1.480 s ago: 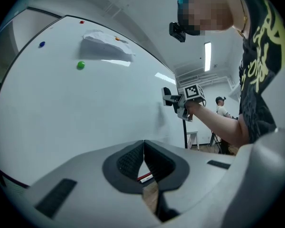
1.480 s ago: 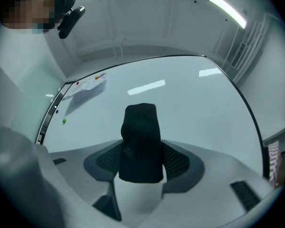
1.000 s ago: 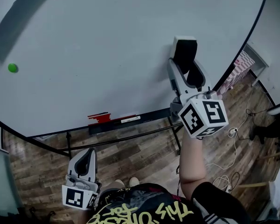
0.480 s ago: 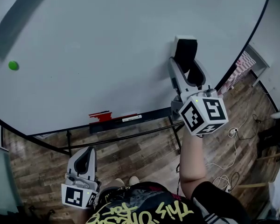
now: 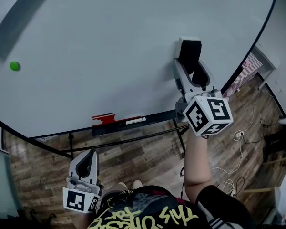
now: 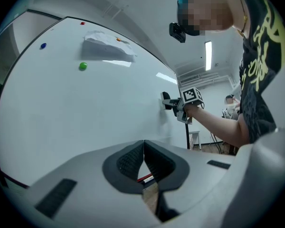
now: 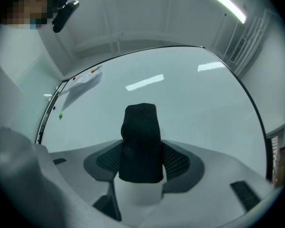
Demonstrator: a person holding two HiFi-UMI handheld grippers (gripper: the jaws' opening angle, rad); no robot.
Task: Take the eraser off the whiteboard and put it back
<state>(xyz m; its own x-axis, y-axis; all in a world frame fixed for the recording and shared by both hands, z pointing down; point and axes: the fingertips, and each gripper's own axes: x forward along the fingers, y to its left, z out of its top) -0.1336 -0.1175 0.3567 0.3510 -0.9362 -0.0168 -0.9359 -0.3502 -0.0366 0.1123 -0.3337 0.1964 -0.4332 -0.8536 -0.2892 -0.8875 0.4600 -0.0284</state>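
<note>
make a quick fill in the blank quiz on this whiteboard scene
1. The right gripper is shut on the eraser, while the left gripper, jaws together, holds ____.
2. The round magnet on the whiteboard is ____ in colour.
3. The gripper held up at the whiteboard is the ____ one.

Missing words: nothing; green; right
</note>
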